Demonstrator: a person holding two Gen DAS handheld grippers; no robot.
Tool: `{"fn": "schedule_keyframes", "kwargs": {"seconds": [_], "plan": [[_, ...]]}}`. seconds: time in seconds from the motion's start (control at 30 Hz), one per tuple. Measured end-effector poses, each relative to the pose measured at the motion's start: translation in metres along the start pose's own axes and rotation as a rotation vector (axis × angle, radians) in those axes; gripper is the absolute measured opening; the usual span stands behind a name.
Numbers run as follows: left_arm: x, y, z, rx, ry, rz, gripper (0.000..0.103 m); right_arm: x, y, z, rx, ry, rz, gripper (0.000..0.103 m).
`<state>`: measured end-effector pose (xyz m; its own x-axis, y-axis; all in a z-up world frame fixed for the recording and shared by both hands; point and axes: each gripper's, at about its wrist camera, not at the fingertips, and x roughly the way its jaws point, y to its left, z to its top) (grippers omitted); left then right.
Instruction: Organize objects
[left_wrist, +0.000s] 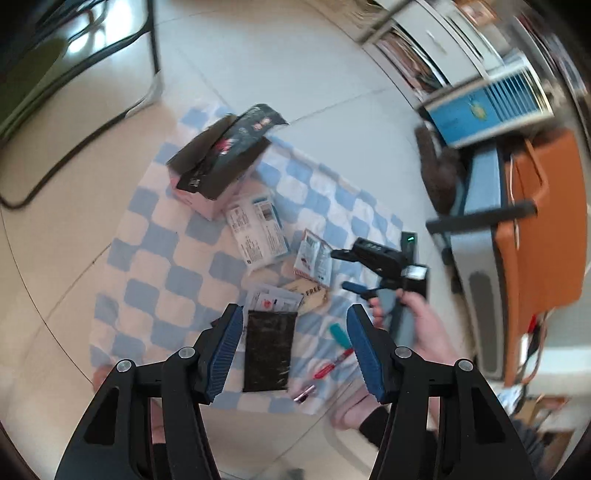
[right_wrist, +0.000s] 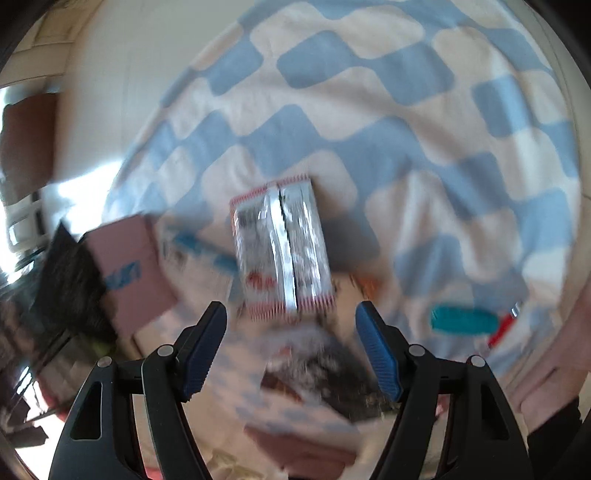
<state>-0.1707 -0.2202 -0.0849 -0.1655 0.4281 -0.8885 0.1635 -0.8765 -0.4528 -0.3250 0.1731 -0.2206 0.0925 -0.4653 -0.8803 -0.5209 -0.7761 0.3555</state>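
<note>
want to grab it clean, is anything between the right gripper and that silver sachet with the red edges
Nothing visible does. The right gripper is open, above the cloth, and the silver sachet lies just ahead of its fingertips, uncovered.

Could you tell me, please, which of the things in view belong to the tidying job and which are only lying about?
Belonging to the job, on the checked cloth:
open pink box
white leaflet pack
silver sachet
black pouch
teal cap
red pen

Only lying about:
orange bag
blue-and-white fan unit
black cable
</note>
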Motion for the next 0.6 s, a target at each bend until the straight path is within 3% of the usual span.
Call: {"fn": "schedule_keyframes", "kwargs": {"seconds": [0.1, 0.2, 0.23, 0.3, 0.33, 0.47, 0.6], "plan": [[-0.002, 0.002, 0.020, -0.057, -0.018, -0.068, 0.057, 0.026, 0.015, 0.009, -0.025, 0.013, -0.043, 0.073], [-0.001, 0.014, 0.016, -0.095, -0.047, -0.080, 0.057, 0.052, 0.016, 0.014, -0.018, 0.032, -0.042, 0.069], [-0.001, 0.018, 0.015, -0.116, -0.060, -0.083, 0.057, 0.056, 0.017, 0.014, -0.025, 0.027, -0.039, 0.062], [-0.004, 0.025, 0.008, -0.152, -0.054, -0.096, 0.058, 0.065, 0.020, 0.014, -0.059, 0.033, -0.038, 0.005], [-0.002, 0.029, 0.005, -0.178, -0.041, -0.113, 0.058, 0.069, 0.020, 0.015, -0.068, 0.043, -0.025, 0.000], [0.011, 0.047, -0.003, -0.273, 0.003, -0.165, 0.058, 0.076, 0.015, 0.017, -0.087, 0.046, -0.030, 0.000], [0.022, 0.059, -0.003, -0.312, 0.009, -0.165, 0.058, 0.067, 0.005, 0.020, -0.054, 0.032, 0.058, 0.000]]}}
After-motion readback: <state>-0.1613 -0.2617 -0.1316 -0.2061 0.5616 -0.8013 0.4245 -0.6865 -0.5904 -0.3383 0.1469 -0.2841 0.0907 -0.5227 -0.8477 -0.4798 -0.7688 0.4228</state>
